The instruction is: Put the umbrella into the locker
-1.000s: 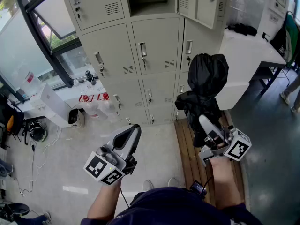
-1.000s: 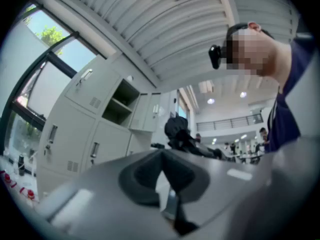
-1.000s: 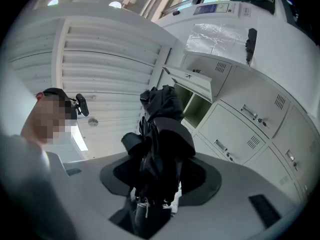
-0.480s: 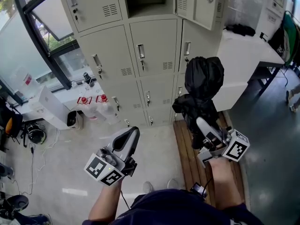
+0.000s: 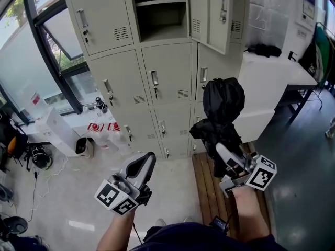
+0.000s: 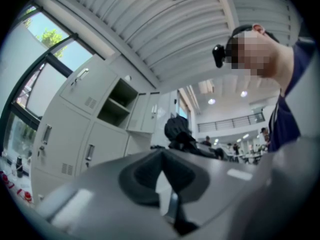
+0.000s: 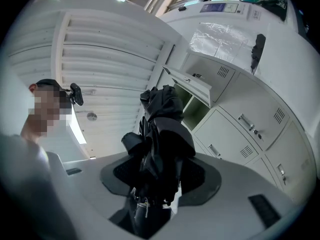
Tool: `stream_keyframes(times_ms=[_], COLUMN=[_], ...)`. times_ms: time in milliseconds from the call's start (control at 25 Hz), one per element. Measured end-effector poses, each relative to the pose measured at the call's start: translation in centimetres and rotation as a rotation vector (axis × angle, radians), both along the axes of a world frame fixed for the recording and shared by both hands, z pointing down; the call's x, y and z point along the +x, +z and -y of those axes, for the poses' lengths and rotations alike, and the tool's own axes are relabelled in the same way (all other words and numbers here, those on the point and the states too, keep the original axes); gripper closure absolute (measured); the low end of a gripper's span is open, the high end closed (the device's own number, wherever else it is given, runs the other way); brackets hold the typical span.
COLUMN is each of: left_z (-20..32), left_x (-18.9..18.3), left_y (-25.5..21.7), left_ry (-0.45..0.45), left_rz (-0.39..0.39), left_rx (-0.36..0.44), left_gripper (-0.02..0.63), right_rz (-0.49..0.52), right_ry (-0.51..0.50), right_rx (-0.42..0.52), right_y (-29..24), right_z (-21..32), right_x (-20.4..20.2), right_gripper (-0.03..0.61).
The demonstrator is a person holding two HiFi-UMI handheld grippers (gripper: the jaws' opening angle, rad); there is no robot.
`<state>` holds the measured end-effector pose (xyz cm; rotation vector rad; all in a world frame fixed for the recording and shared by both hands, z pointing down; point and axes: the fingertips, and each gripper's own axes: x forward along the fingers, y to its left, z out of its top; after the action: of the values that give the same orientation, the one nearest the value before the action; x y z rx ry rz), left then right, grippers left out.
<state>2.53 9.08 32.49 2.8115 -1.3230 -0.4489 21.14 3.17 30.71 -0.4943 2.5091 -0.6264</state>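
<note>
While the open locker compartment [image 5: 159, 17] stands top centre, its door [image 5: 212, 14] hangs out to its right and a white table [image 5: 272, 67] abuts the bank. Right gripper [image 5: 224, 151] clamps the black folded umbrella [image 5: 222, 106], upright, below that door's edge. Left gripper [image 5: 148, 159]: jaws together, empty.

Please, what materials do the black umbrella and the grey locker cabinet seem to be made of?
Black folded umbrella: probably thin synthetic fabric, matte with a faint sheen; it bunches in soft crumpled folds. Pale grey locker cabinet: apparently painted sheet metal with a smooth satin finish; its flat doors have punched vent slots.
</note>
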Motion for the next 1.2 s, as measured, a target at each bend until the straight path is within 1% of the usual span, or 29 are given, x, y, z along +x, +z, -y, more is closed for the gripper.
stream_keyframes(times_ms=[160, 320, 560, 640, 800, 920, 1080, 1200], left_z=[0.4, 1.2, 3.4, 4.4, 6.8, 9.3, 12.8, 15.6], left_x=[1.4, 1.9, 2.0, 1.7, 0.7, -0.8, -3.8, -6.4], left_y=[-0.6, -0.8, -1.4, -1.2, -1.0, -0.9, -1.0, -1.1], left_ry=[-0.029, -0.044, -0.044, -0.039, -0.022, -0.004, 0.02, 0.042], left_rz=[0.02, 0.039, 0.042, 0.038, 0.02, 0.003, -0.011, -0.018], left_rx=[0.022, 0.023, 0.036, 0.038, 0.049, 0.055, 0.054, 0.057], left_gripper=[0.612, 0.612, 0.612, 0.612, 0.612, 0.612, 0.612, 0.612], right_rz=[-0.016, -0.015, -0.049, -0.075, -0.137, -0.188, -0.231, -0.278], right_ry=[-0.001, 0.0, 0.014, 0.029, 0.066, 0.094, 0.128, 0.181], right_rx=[0.021, 0.03, 0.052, 0.06, 0.064, 0.086, 0.109, 0.137], right_y=[-0.5, -0.5, -1.3, -1.4, -1.8, -2.7, -4.5, -6.2], right_z=[1.0, 2.0, 4.2, 5.2, 7.8, 10.2, 13.9, 17.2], right_x=[1.9, 2.6, 2.0, 1.5, -0.3, -2.7, -6.6, -9.6], right_gripper=[0.377, 0.377, 0.377, 0.377, 0.377, 0.377, 0.377, 0.377])
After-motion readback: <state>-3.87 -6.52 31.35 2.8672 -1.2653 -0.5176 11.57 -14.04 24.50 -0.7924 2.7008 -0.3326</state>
